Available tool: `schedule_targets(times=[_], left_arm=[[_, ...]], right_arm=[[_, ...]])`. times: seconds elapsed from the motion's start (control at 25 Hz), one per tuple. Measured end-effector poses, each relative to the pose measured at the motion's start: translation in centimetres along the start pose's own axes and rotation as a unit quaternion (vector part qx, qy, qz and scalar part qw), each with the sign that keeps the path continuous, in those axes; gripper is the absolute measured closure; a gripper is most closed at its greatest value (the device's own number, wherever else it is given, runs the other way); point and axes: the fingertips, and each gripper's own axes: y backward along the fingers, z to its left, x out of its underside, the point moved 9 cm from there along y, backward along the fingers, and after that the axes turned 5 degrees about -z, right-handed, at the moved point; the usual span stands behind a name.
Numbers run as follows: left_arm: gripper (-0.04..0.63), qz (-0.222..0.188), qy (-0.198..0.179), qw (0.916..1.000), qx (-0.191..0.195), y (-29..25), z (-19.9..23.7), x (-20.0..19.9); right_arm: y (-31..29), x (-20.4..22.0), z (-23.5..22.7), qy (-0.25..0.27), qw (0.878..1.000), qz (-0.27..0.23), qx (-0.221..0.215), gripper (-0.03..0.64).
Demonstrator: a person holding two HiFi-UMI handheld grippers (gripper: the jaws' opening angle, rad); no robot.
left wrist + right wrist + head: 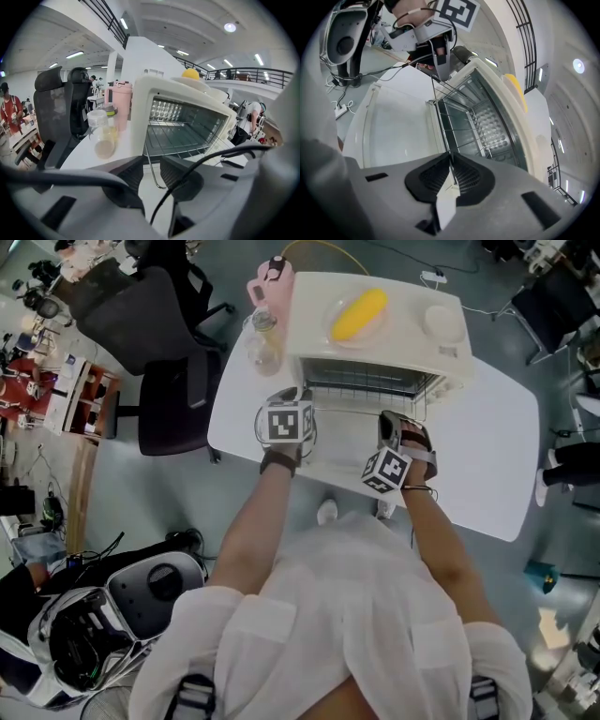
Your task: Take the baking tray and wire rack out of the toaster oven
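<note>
The toaster oven (375, 334) is cream-white, its wire rack (370, 385) silvery, its back wall (494, 124) dimpled silver. The object (359, 313) on top is bright yellow. The desk (497, 446) is white, the bottle (270, 282) pink, the chair (159, 324) black, the jar (101, 136) clear with yellowish contents. The left gripper (152, 171) and right gripper (450, 171) are grey with black ribbed pads (433, 176) and black-and-white square-patterned cubes (286, 423). The shirt (328, 615) is white.

Head view: toaster oven (441, 357) top hides its cavity. Can't tell the baking tray from the oven floor in any view. Wire rack (178, 140) near corner runs out of sight behind left gripper (151, 176). Far-left people (9, 110) too small to read.
</note>
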Motion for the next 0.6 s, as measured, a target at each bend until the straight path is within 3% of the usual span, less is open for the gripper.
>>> schedule_targets(times=[0.16,0.4,0.6], left_arm=[[0.488,0.045,0.012,0.9989,0.002,-1.4,0.3,0.4],[0.499,0.081,0.008,0.9967,0.006,-2.8,0.5,0.3],[0.563,0.102,-0.008,0.9947,-0.004,-3.4,0.2,0.4]], right_arm=[[0.2,0.0,0.2,0.000,1.000,-0.003,-0.003,0.594],[0.6,-0.1,0.2,0.006,1.000,-0.009,0.000,0.594],[0.6,0.0,0.5,0.007,1.000,-0.009,-0.003,0.594]])
